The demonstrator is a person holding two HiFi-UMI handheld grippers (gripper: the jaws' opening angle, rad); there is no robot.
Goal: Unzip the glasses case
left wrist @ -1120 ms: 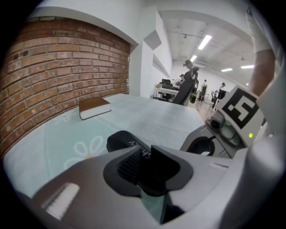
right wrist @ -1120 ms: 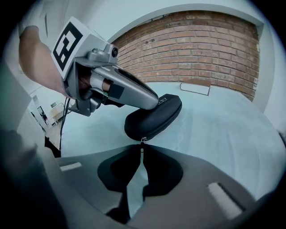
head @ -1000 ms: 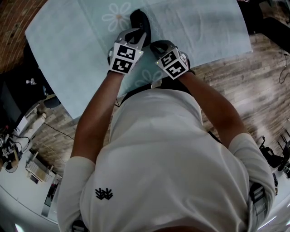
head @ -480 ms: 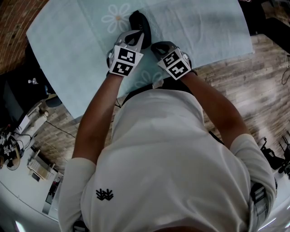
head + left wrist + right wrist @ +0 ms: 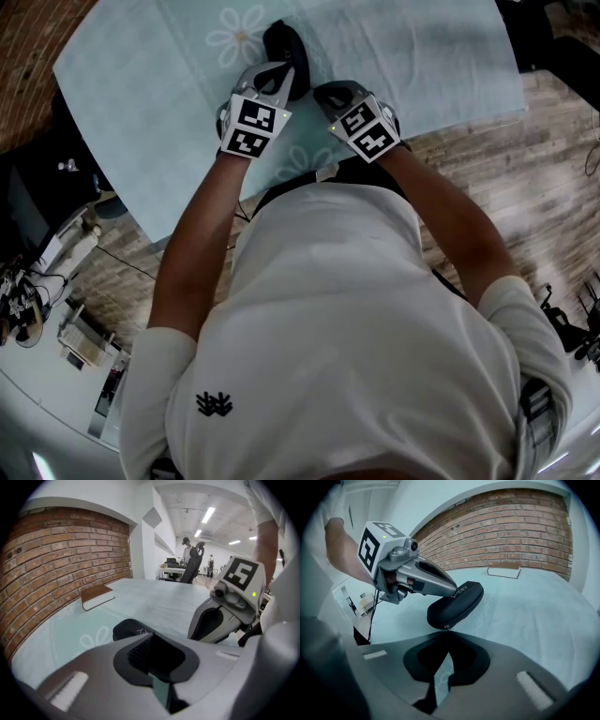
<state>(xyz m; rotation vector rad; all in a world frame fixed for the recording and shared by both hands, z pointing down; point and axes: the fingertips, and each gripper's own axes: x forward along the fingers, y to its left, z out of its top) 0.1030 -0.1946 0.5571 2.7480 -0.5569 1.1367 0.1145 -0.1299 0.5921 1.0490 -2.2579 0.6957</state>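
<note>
Now your right gripper [image 5: 446, 633] pinches zipper pull [image 5: 446, 627] just ahead; left gripper [image 5: 152, 638], jaws together, rests atop glasses case [image 5: 459, 603].

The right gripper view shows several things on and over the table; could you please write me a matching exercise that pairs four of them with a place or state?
Things:
1. glasses case
2. book
3. left tongs
4. right tongs

Places or states:
A. closed on the zip pull at the case's near end
B. tip resting on top of the case
C. lying by the brick wall
D. black, lying on the pale blue cloth

Pairs: 1-D, 2-C, 3-B, 4-A.
</note>
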